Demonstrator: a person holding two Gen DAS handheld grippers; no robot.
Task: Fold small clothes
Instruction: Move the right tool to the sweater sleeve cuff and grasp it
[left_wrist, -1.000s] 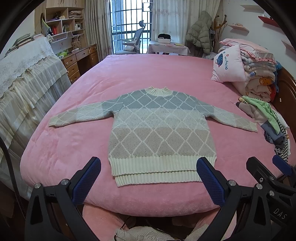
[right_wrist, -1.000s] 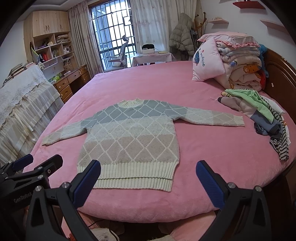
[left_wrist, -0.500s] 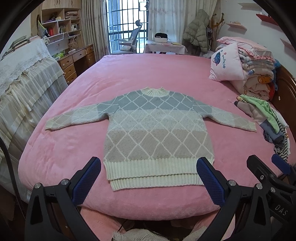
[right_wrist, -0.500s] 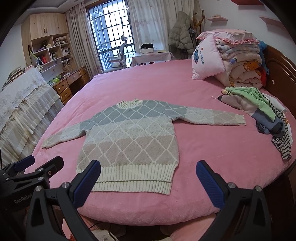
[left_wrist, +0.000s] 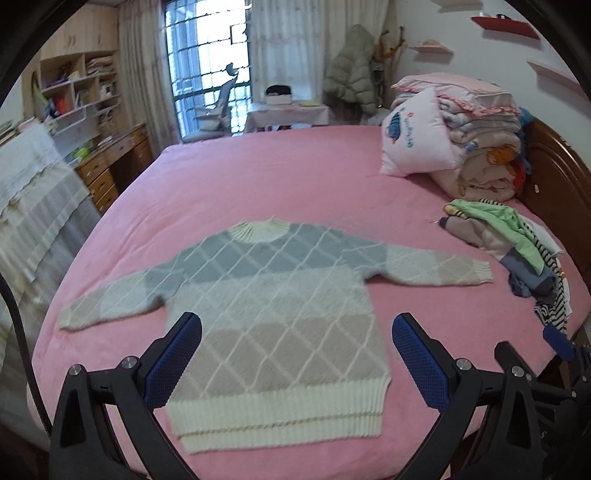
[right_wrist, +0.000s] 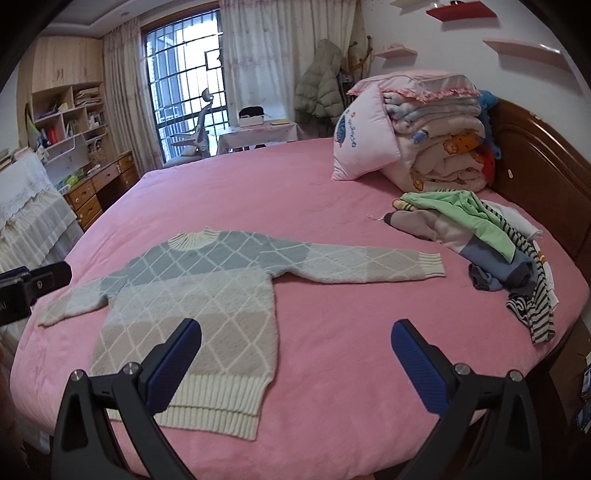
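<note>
A small knit sweater (left_wrist: 280, 317) with blue, pale and beige bands and a white diamond pattern lies flat on the pink bed (left_wrist: 266, 184), sleeves spread, ribbed hem toward me. My left gripper (left_wrist: 295, 332) hovers open over its lower body with nothing between the blue pads. In the right wrist view the sweater (right_wrist: 207, 295) lies to the left. My right gripper (right_wrist: 295, 336) is open; its left pad sits over the hem area and its right pad over bare bedspread. Part of the right gripper (left_wrist: 557, 341) shows at the left view's right edge.
A heap of small clothes (right_wrist: 480, 236), green, grey and striped, lies at the bed's right side. A pillow and stacked blankets (right_wrist: 417, 129) stand by the wooden headboard (right_wrist: 535, 166). A lace-covered piece of furniture (left_wrist: 33, 199) and a desk (left_wrist: 114, 162) are on the left.
Both grippers have moved forward over the bed and nearer the sweater, which now fills more of each view. Both stay open.
</note>
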